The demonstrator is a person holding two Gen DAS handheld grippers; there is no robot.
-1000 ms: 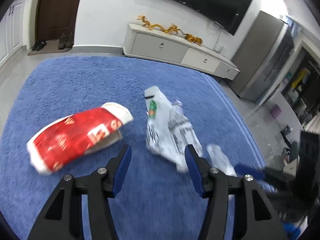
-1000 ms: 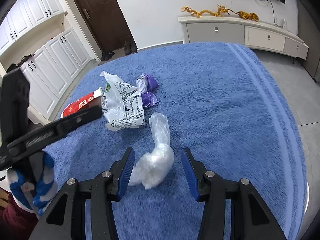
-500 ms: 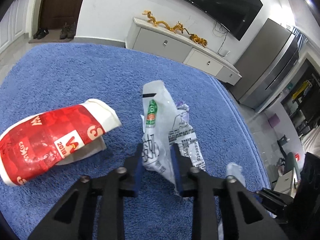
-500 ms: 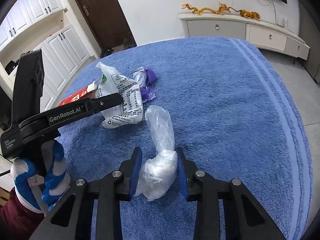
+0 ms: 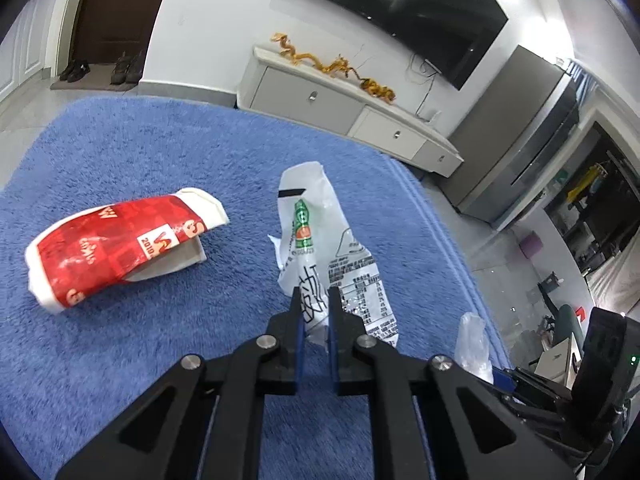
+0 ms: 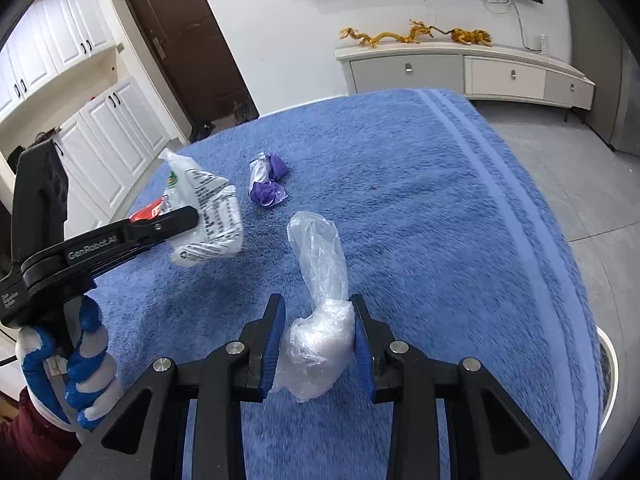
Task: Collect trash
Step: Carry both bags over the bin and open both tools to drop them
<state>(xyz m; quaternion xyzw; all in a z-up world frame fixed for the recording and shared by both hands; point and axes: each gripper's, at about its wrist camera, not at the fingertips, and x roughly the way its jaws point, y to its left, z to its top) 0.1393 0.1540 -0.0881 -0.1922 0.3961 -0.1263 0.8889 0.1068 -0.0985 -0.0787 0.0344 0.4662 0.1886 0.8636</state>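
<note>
My left gripper (image 5: 315, 300) is shut on the near end of a white printed wrapper (image 5: 320, 240) and holds it above the blue carpet; the wrapper also shows in the right wrist view (image 6: 208, 216), hanging from the left gripper (image 6: 188, 216). My right gripper (image 6: 318, 320) is shut on a crumpled clear plastic bag (image 6: 320, 320), lifted off the carpet. A crushed red and white paper cup (image 5: 116, 244) lies on the carpet to the left. A purple crumpled wrapper (image 6: 268, 184) lies farther out.
The blue carpet (image 6: 420, 200) covers the floor. A low white cabinet (image 6: 460, 68) with golden dragon figures stands at the far wall under a television. White cupboards and a brown door (image 6: 188, 40) are at the left. A white round rim (image 6: 606, 372) shows at the right edge.
Both grippers went from open to shut, the left on the white wrapper and the right on the clear bag. Both pieces are now lifted off the carpet.
</note>
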